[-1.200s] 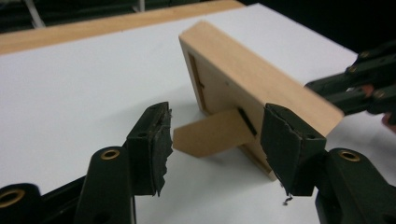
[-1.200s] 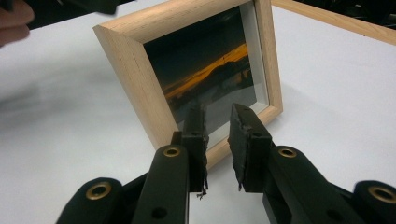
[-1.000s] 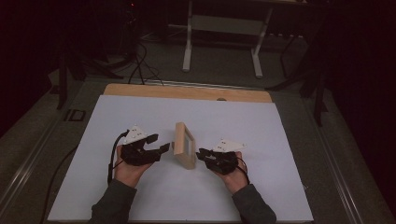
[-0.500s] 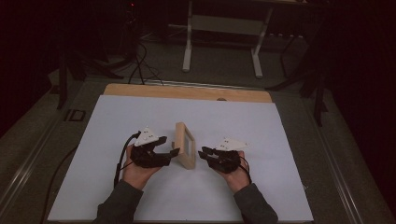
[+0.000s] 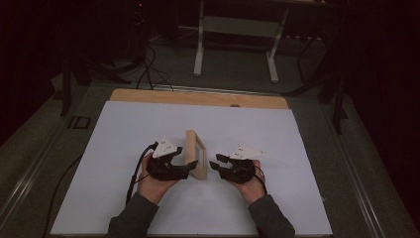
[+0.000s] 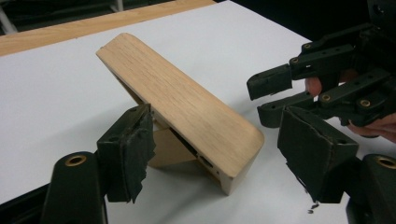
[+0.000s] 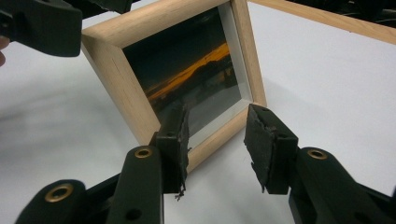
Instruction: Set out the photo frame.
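Wooden frame (image 5: pixel 195 154) upright on white worktop (image 5: pixel 297 148), left gripper (image 5: pixel 189 166) moved closer, fingers spread around it, right gripper (image 5: pixel 214 162) spread, near.

A: Left gripper (image 5: pixel 190 165)?
B: Held in the left hand (image 5: pixel 154 183), forearm entering from the bottom edge, jaws spread wide, pointing toward the right gripper (image 5: pixel 214 161).

A: And the right one?
B: Held in the right hand (image 5: pixel 250 186), jaws parted, pointing back at the left; tips well apart.
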Tool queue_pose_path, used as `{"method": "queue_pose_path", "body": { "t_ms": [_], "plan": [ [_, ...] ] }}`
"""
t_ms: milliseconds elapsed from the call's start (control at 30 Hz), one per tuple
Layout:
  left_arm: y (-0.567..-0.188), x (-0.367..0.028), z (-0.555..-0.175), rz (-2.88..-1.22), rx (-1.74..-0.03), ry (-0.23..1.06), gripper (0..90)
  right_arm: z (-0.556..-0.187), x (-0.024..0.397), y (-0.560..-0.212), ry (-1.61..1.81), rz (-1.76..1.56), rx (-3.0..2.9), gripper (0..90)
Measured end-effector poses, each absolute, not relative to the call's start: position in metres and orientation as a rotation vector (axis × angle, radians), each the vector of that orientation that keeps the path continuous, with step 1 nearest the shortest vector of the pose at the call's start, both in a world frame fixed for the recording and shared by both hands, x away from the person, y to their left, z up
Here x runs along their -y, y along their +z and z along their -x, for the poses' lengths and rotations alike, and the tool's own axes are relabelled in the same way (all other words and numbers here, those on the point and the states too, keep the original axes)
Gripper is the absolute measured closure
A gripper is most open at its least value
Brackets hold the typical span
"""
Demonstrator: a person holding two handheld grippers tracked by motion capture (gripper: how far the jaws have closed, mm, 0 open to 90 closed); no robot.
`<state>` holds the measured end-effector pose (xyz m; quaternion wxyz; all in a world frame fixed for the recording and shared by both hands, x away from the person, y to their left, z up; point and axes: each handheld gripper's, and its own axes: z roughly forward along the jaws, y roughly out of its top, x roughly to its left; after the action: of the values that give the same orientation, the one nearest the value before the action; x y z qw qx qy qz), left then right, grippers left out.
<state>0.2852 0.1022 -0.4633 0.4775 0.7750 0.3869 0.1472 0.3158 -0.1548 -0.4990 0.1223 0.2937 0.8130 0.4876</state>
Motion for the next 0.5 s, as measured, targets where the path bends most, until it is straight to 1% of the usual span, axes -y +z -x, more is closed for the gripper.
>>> {"method": "queue_pose_path", "body": {
  "t_ms": [67,233,400,500],
  "plan": [
    [-0.464,-0.1,-0.285,-1.896,-0.95,0.368,25.4,-0.316,0.155,-0.499,1.422,-0.858,-2.373,58.8],
    [-0.469,-0.089,-0.289,-1.913,-0.992,0.409,24.9,-0.316,0.154,-0.5,1.424,-0.861,-2.38,58.6],
    [-0.471,-0.089,-0.291,-1.893,-1.035,0.419,30.8,-0.316,0.155,-0.5,1.425,-0.86,-2.379,58.5],
    [-0.472,-0.09,-0.292,-1.893,-1.04,0.408,32.0,-0.316,0.156,-0.5,1.425,-0.858,-2.379,58.4]
  ]
}}
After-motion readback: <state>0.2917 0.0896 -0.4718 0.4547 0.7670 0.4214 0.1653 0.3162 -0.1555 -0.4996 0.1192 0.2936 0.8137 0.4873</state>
